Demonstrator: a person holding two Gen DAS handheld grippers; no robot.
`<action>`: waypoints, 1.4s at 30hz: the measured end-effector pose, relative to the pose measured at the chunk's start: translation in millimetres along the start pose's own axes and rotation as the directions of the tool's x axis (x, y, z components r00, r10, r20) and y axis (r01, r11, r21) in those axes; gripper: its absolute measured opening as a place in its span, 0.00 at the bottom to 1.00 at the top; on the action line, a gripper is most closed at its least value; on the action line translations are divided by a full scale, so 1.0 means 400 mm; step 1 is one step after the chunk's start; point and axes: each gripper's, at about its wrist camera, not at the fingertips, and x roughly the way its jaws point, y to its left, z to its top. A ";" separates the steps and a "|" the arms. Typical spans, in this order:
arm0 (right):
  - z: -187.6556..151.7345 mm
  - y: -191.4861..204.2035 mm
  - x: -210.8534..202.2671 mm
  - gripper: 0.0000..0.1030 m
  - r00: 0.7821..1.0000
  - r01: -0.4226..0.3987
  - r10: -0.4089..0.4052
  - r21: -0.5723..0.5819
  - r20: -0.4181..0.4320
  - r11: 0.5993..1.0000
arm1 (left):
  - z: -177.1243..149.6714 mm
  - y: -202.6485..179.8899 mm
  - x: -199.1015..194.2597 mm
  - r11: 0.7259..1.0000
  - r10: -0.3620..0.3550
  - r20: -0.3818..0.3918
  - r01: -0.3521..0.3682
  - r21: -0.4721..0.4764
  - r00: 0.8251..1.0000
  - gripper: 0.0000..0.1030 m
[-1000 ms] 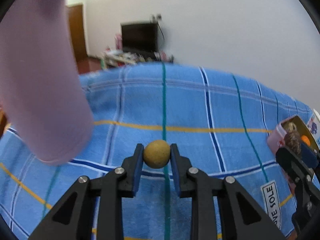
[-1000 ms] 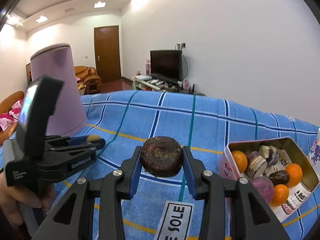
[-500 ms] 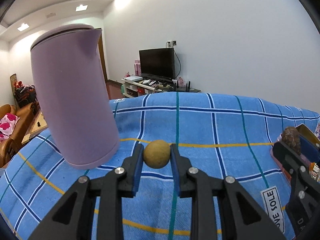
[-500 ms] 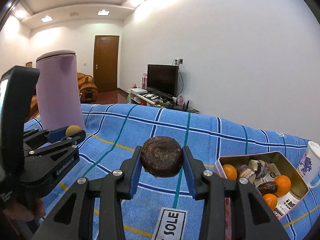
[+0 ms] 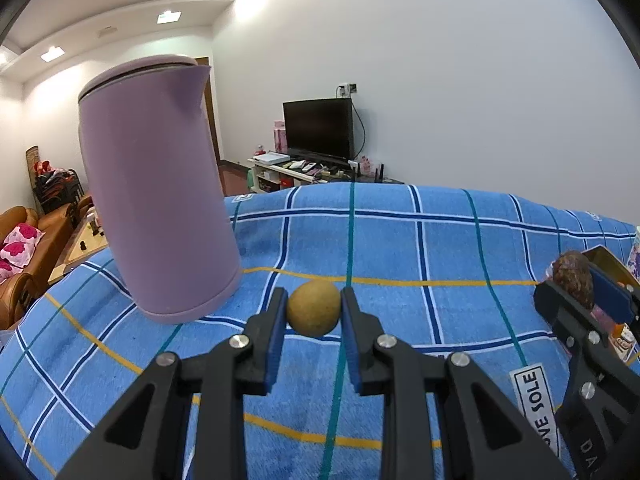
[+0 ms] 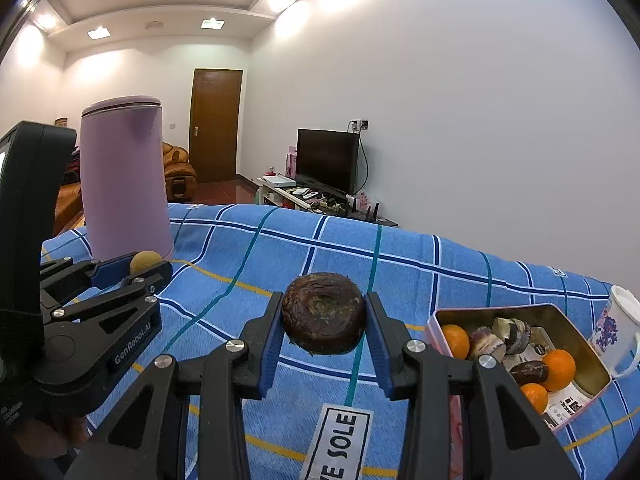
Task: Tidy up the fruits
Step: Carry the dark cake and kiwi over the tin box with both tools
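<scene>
**Midway: two fruits in hand, tin part filled**

Evidently I had both tools loaded at this point. My left gripper (image 5: 313,312) was clamped on a small tan round fruit (image 5: 314,307), held above the blue checked cloth (image 5: 452,248) just beside the foot of the mauve kettle (image 5: 156,208). My right gripper (image 6: 324,324) was clamped on a dark brown wrinkled fruit (image 6: 323,313), raised over the cloth and to the left of the pink tin (image 6: 568,322).

That tin sat near the right edge of the cloth, with a white printed mug (image 6: 618,330) just beside it. Inside it I could see several oranges (image 6: 559,364), another dark fruit and some cut purple-and-white pieces, so part of the sorting looked done. I saw no loose fruit lying on the cloth in either view, though much of its near side was hidden behind the tools.

My judgement was that what remained was to carry these two fruits across and set them in the tin, the right one first, being nearer.
</scene>
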 end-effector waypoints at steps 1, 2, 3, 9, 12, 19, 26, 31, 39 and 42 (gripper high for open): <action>-0.001 -0.002 -0.002 0.40 1.000 0.000 0.000 0.002 -0.001 1.000 | -0.001 -0.003 -0.001 1.000 0.001 0.000 -0.001 0.001 1.000 0.27; -0.001 -0.003 -0.003 0.40 1.000 0.000 0.000 0.003 -0.002 1.000 | -0.002 -0.005 -0.003 1.000 0.001 0.000 -0.001 0.002 1.000 0.27; -0.002 -0.005 -0.004 0.40 1.000 0.000 0.000 0.005 -0.004 1.000 | -0.004 -0.006 -0.005 1.000 0.002 0.000 -0.002 0.003 1.000 0.27; -0.008 -0.010 -0.013 0.40 1.000 -0.002 0.002 0.006 -0.011 1.000 | -0.009 -0.013 -0.018 1.000 0.003 0.000 -0.003 0.005 1.000 0.27; -0.008 -0.011 -0.016 0.40 1.000 -0.002 0.002 0.006 -0.012 1.000 | -0.013 -0.018 -0.023 1.000 -0.005 -0.007 0.005 0.000 1.000 0.27; -0.017 -0.026 -0.030 0.40 1.000 -0.005 0.005 0.009 -0.021 1.000 | -0.021 -0.034 -0.036 1.000 -0.014 -0.011 0.014 0.007 1.000 0.27; -0.024 -0.049 -0.045 0.40 1.000 -0.002 0.002 0.016 -0.027 1.000 | -0.025 -0.058 -0.047 0.999 -0.024 -0.012 0.024 0.023 1.000 0.27; -0.026 -0.055 -0.049 0.40 1.000 -0.001 0.001 0.017 -0.027 1.000 | -0.025 -0.074 -0.052 0.999 -0.027 -0.011 0.027 0.034 1.000 0.27; -0.035 -0.085 -0.066 0.40 1.000 0.006 -0.006 0.010 -0.026 1.000 | -0.029 -0.103 -0.059 0.998 -0.051 -0.025 0.052 0.037 0.998 0.27; -0.040 -0.102 -0.076 0.40 1.000 0.013 -0.012 0.009 -0.024 1.000 | -0.031 -0.117 -0.062 0.997 -0.061 -0.029 0.062 0.041 0.998 0.27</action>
